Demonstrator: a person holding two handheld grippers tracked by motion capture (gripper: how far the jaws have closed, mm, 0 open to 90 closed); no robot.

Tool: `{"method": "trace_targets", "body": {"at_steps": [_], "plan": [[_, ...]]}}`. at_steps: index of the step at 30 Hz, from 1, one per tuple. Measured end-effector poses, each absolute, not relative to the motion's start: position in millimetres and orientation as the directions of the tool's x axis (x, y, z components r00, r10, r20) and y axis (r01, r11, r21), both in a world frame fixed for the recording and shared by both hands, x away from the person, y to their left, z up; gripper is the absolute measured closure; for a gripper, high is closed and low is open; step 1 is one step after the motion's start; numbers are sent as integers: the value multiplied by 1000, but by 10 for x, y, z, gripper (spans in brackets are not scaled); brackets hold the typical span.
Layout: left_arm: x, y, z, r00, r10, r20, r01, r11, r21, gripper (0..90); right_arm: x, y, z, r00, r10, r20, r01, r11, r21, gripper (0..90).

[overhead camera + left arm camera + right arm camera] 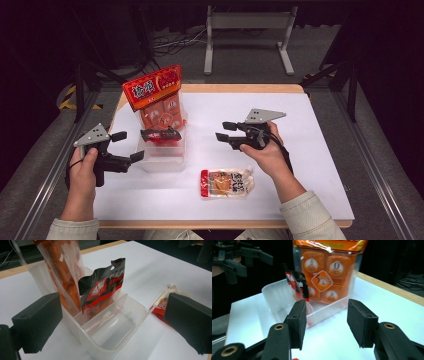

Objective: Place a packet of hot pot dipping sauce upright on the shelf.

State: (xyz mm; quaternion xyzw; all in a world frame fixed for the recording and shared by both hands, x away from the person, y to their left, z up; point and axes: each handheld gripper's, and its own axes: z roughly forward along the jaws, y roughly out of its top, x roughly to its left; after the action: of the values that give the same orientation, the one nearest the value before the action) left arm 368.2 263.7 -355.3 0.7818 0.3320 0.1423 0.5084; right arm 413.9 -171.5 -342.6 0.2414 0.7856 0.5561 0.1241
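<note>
We are filing snack packets upright into the clear divided bin [165,159], and two are already in: the tall orange bag [156,97] stands in the far compartment and the small dark red packet [161,135] sits in the middle one, leaning on the divider. The near compartment is bare. Our right gripper [223,131] hovers beside the bin with its jaws apart and nothing between them, while our left gripper [128,145] waits at the bin's near left corner, jaws wide and not touching the wall. The last flat pouch [227,182] lies on the white table [310,150], near the front edge. We judge it best to pinch that pouch by its top edge, lift it clear, and steady the bin with the left before lowering it in.
</note>
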Motion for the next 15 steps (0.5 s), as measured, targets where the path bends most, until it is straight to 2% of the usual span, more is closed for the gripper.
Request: {"method": "trace_targets", "body": {"at_steps": [7,15], "plan": [[3680,2628,-3560,739,663,-117,378,-264,887,26,4051,-1965,-3426,-818,567,102,280,235,931,491],[3668,2644,-3551,740,663,-111,370,-264,890,26,3983,-2091,-3388,-800,595,70,278,265,923,466]]}}
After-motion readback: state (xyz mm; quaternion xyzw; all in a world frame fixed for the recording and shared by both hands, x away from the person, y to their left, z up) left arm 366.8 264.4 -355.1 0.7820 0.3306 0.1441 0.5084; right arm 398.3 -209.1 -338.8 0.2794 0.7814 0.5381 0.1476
